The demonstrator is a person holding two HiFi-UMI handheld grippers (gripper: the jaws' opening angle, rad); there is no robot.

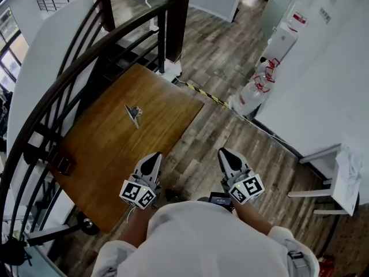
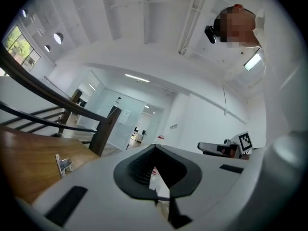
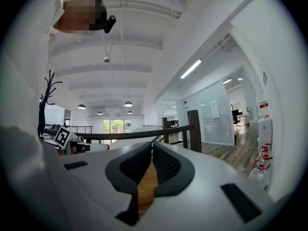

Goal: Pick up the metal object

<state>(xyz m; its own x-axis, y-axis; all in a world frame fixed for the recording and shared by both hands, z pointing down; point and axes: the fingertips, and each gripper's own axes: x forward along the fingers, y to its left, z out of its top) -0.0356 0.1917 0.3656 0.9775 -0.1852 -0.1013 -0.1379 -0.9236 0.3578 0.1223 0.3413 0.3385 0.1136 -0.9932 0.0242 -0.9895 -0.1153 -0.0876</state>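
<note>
A small metal object (image 1: 134,114) stands on the brown wooden table (image 1: 115,143), toward its far side; the left gripper view shows it at the left (image 2: 63,165). Both grippers are held close to the person's body, short of the table's near corner and well away from the object. My left gripper (image 1: 155,156) is shut with its tips meeting (image 2: 155,146) and nothing between them. My right gripper (image 1: 223,152) hangs over the wood floor to the right of the table, shut and empty (image 3: 153,141).
A black curved stair railing (image 1: 69,68) runs along the table's left and far sides. A dark small item (image 1: 62,165) lies at the table's left edge. Water bottles (image 1: 256,88) stand by the white wall, a white chair (image 1: 337,178) at right, a striped cable cover (image 1: 202,94) on the floor.
</note>
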